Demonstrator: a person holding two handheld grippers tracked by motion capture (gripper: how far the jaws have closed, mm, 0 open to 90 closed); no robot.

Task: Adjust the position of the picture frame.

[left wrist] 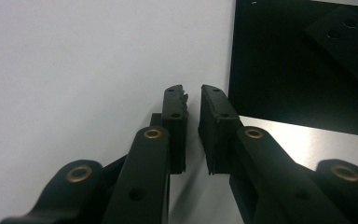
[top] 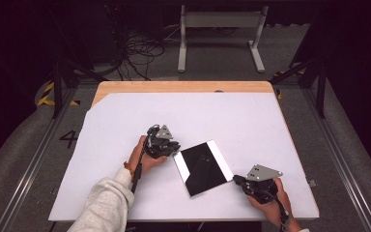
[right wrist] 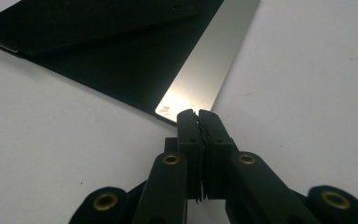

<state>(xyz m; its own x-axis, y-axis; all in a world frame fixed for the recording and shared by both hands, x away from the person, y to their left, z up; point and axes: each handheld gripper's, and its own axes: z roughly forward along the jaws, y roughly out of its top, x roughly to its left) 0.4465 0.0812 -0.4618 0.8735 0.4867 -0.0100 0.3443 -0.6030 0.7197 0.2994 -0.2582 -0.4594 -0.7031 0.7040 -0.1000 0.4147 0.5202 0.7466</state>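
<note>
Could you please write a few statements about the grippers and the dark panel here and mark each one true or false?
1. The black panel lies flat on the white table. True.
2. The left gripper is clamped on the panel. False: its fingers stand slightly apart with nothing between them, beside the panel's edge.
3. The right gripper has its fingers pressed together at the panel's corner. True.
4. The panel is black all over. False: shiny silver strips run along two opposite edges.

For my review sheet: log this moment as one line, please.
left tool: slightly open, at black panel's left corner | right tool: shut, tips at panel's right corner, grip unclear | panel: flat on white table
</note>
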